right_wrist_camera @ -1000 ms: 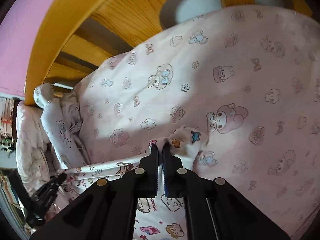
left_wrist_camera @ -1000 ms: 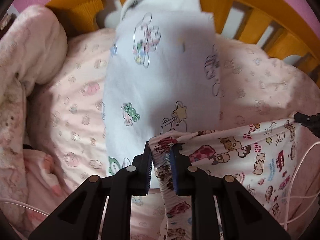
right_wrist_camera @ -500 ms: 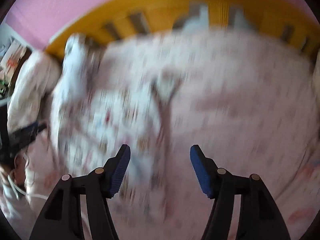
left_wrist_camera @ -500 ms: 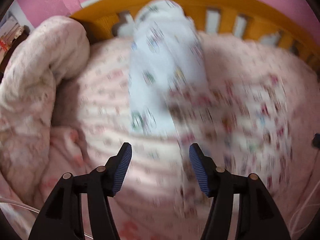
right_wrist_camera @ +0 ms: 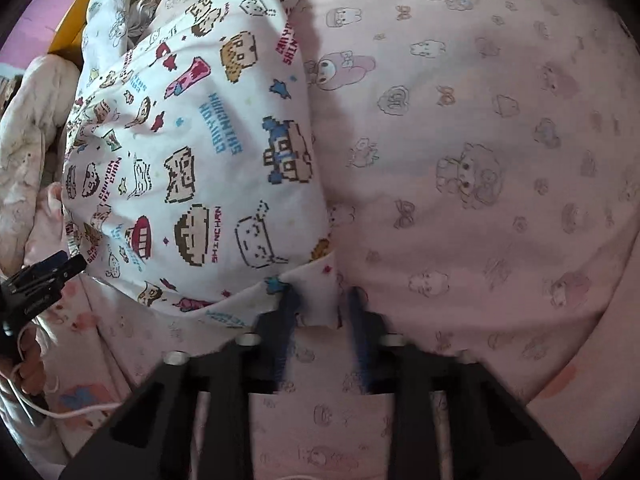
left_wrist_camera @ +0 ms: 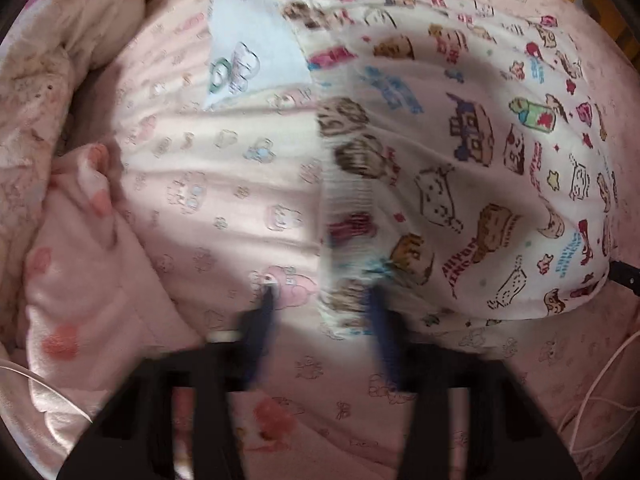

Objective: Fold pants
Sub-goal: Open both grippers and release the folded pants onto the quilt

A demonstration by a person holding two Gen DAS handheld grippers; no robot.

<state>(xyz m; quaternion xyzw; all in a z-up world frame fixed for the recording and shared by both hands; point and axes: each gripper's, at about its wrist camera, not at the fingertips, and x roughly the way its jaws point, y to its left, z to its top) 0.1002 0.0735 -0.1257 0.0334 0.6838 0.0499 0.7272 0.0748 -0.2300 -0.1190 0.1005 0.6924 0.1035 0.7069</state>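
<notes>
The cartoon-print pants (left_wrist_camera: 460, 168) lie folded on the pink bed sheet (left_wrist_camera: 208, 184). My left gripper (left_wrist_camera: 320, 320) points down at their near left corner. Its jaws are closing, blurred, with the gathered waistband corner between them and the left pad still off the cloth. In the right wrist view the pants (right_wrist_camera: 192, 152) fill the left half. My right gripper (right_wrist_camera: 322, 312) is at their near right corner. Its jaws are closing with a flat flap of cloth between them, pads still apart. The left gripper (right_wrist_camera: 44, 276) shows at the pants' far side.
A white printed cloth (left_wrist_camera: 256, 40) lies beyond the pants. A plush pink blanket (left_wrist_camera: 80, 240) is bunched at the left. The yellow wooden bed rail (right_wrist_camera: 80, 12) runs behind. A white cable (left_wrist_camera: 592, 392) trails over the sheet at the right.
A second ago both grippers held the pants pinched. They let go, opened wide and came back to the near edge. Now the jaws stand narrower around the near corners.
</notes>
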